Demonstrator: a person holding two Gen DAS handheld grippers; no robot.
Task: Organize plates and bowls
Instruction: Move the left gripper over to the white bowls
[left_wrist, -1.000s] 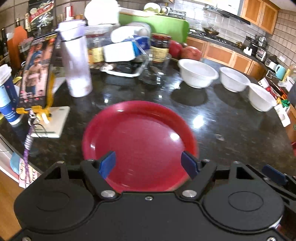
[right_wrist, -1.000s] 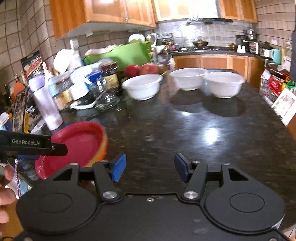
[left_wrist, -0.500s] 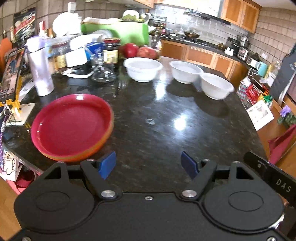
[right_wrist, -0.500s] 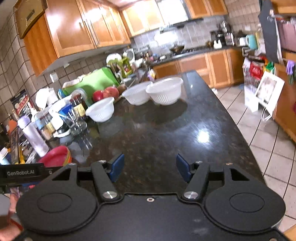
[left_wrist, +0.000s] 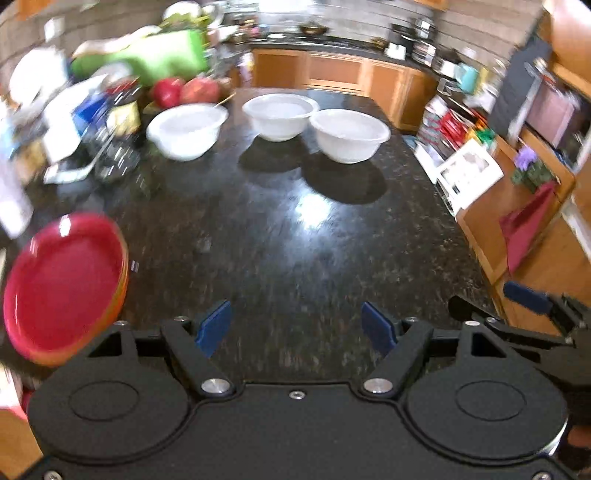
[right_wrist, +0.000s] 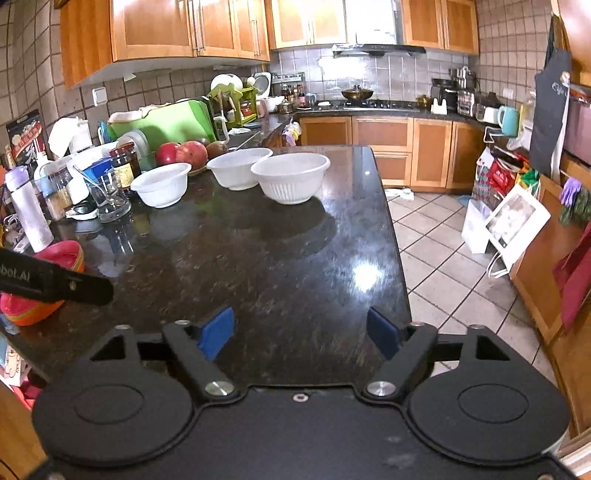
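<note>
My left wrist view smears with motion blur; right wrist view is sharp. Overhead light glares on the dark countertop (right_wrist: 280, 266); 3 white bowls (right_wrist: 290, 177) cast soft shadows. Fisheye bends the edges.

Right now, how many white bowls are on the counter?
3. One white bowl sits nearest the jars, a second by the red fruit, a third closest to the counter's right edge. Clutter at the left could hide more.

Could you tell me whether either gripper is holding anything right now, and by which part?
Nothing is held. The left gripper is open over bare black granite counter; the right gripper is opening, also empty.
</note>
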